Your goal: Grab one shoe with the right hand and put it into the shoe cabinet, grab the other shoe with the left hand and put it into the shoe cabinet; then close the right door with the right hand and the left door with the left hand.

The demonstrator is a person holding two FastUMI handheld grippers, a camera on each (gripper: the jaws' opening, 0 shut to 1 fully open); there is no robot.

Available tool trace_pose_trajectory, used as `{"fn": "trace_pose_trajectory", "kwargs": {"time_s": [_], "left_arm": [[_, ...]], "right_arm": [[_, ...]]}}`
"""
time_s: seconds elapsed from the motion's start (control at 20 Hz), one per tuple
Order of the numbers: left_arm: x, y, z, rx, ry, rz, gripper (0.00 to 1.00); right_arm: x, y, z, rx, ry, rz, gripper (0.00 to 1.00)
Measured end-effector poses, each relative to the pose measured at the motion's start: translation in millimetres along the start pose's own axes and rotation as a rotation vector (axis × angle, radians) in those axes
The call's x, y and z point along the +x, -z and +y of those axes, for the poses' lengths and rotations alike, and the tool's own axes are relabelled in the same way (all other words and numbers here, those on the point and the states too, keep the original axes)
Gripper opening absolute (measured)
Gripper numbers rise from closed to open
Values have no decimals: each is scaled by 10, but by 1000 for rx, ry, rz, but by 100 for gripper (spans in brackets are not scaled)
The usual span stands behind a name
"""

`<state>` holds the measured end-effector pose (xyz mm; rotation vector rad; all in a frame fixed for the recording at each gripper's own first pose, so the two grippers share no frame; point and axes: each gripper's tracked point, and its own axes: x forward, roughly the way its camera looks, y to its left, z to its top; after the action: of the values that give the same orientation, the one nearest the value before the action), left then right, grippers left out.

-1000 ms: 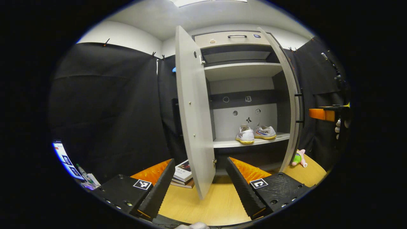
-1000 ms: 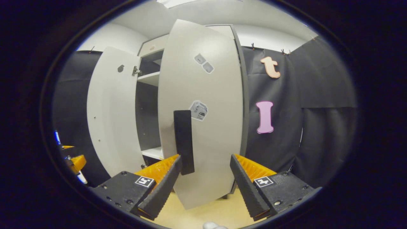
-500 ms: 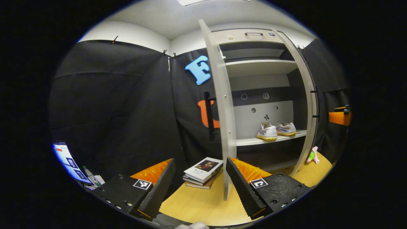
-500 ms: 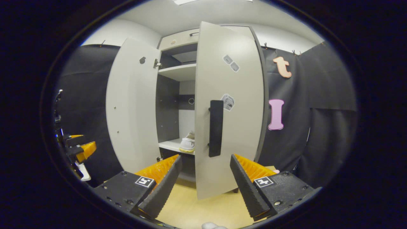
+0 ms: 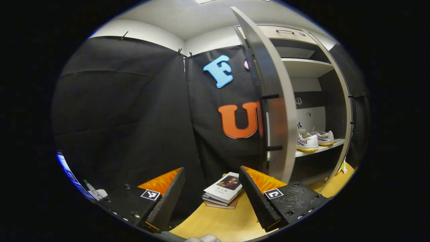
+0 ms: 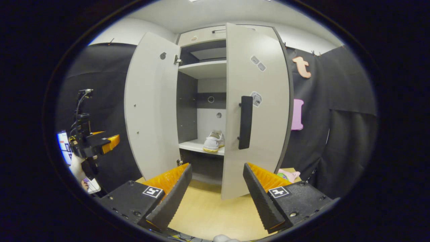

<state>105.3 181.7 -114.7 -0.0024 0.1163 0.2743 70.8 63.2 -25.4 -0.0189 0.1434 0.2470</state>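
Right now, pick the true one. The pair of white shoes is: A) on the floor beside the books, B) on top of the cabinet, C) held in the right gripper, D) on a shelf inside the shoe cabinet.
D: the white shoes sit side by side on a shelf inside the shoe cabinet, and the right gripper is open with nothing between its fingers.

Stacked books — pink plush toy

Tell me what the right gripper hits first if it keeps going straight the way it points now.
Most likely the right door: the open right gripper points at that door's inner edge, just left of its black handle. Depth is unclear; slightly left it would pass into the cabinet.
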Motion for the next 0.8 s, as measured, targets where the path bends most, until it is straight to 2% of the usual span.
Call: {"fn": "trace_pose_trajectory", "kwargs": {"time_s": [0.25, 0.3, 0.35, 0.45, 0.55, 0.65, 0.8], "left_arm": [[340, -177, -201, -35, 64, -33, 97], [360, -221, -200, -21, 57, -54, 96], [322, -277, -210, -3, 48, -77, 90], [305, -288, -255, 35, 47, -84, 89], [276, -299, -317, 30, 46, -81, 87], [229, -295, -476, 3, 76, -78, 85], [111, -308, -897, -15, 164, -77, 85]], "right_arm": [[-22, -27, -26, -6, 22, 9, 99], [-21, -47, -36, -7, 24, 7, 99], [-20, -52, -59, -10, 32, 5, 99], [6, -49, -82, -21, 35, 1, 99], [22, -23, -86, -26, 27, 4, 99], [51, -4, -89, -12, 12, 5, 99], [91, 8, -134, 2, -2, 7, 99]]}}
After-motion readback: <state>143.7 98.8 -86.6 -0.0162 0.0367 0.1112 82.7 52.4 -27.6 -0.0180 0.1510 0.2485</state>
